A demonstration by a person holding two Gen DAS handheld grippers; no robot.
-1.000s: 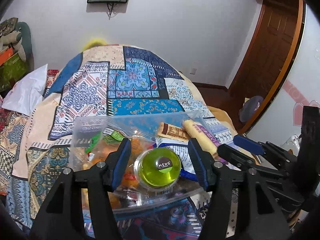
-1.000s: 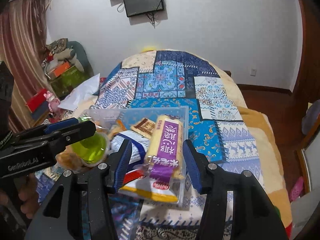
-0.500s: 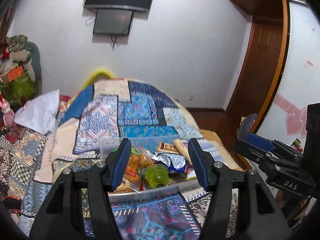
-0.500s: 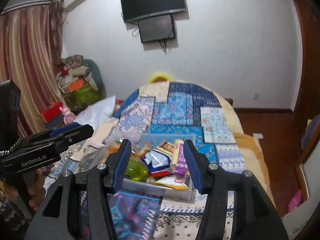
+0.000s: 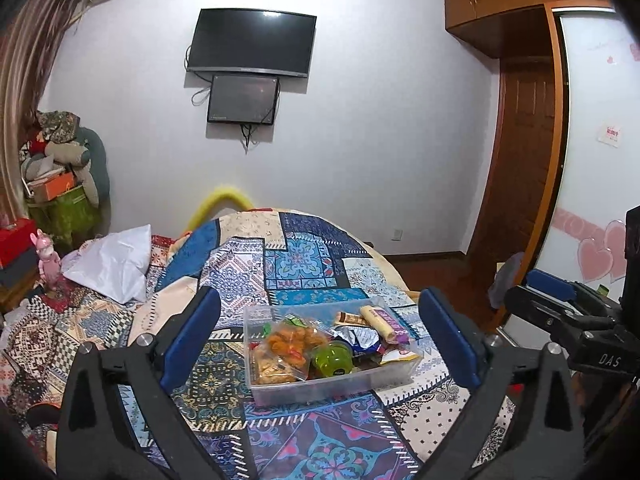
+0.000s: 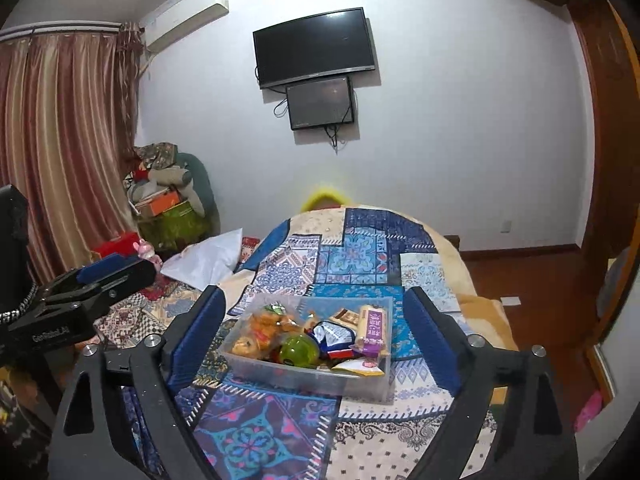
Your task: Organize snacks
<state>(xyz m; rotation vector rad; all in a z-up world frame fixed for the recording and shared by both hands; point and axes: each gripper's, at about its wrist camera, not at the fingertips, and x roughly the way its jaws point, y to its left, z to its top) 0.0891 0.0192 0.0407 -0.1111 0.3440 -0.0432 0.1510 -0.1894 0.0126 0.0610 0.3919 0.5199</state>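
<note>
My left gripper point(image 5: 320, 334) and right gripper point(image 6: 314, 330), jaws just sprung wide and empty, hang back from the clear snack bin point(image 5: 320, 390) near the bed's point(image 5: 280, 440) front edge; sorting looks finished.

Both my wrist cameras look slightly down from the bed's near end, sharing the snack bin point(image 5: 328, 384) point(image 6: 304, 376) and far wall.

White wall point(image 5: 380, 120), wall-mounted television point(image 5: 251, 42), patchwork bed point(image 5: 304, 256)
</note>
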